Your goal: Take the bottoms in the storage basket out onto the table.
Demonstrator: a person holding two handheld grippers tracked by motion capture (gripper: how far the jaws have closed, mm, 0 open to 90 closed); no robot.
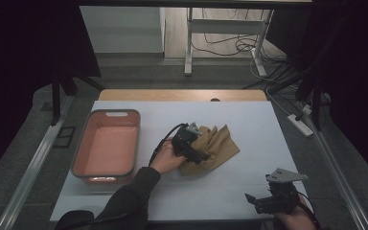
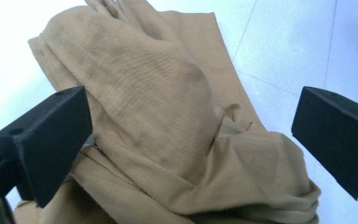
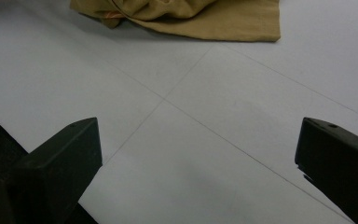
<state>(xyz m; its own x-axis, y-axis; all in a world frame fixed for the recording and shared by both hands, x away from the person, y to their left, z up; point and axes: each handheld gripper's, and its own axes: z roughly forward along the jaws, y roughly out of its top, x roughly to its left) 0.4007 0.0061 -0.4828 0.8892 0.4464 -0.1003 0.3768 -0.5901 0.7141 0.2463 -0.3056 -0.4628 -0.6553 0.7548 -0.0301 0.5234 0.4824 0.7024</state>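
1. In the high view, a crumpled tan woven cloth (image 1: pixel 211 148) lies near the middle of the frame on the pale blue-white surface (image 1: pixel 249 120). Its long axis runs from lower left to upper right.

2. My left hand-held gripper (image 1: pixel 202 155) sits on the cloth's left edge, pointing toward the lower right of the frame. Its jaws are spread wide. In the left gripper view the cloth (image 2: pixel 168 116) bulges up between the two black jaws, and neither jaw presses on it.

3. My right hand-held gripper (image 1: pixel 251 199) rests at the lower right of the high view, well apart from the cloth. Its jaws are spread wide over bare surface. In the right gripper view the cloth (image 3: pixel 191 18) lies far off along the top edge.

4. A salmon-pink rectangular plastic tub (image 1: pixel 106 143) with a grey rim stands at the left of the high view, beside my left hand (image 1: pixel 166 158).

5. I judge the left hand-held gripper far nearer; the cloth lies directly ahead of it, so closing would pinch the raised fold.
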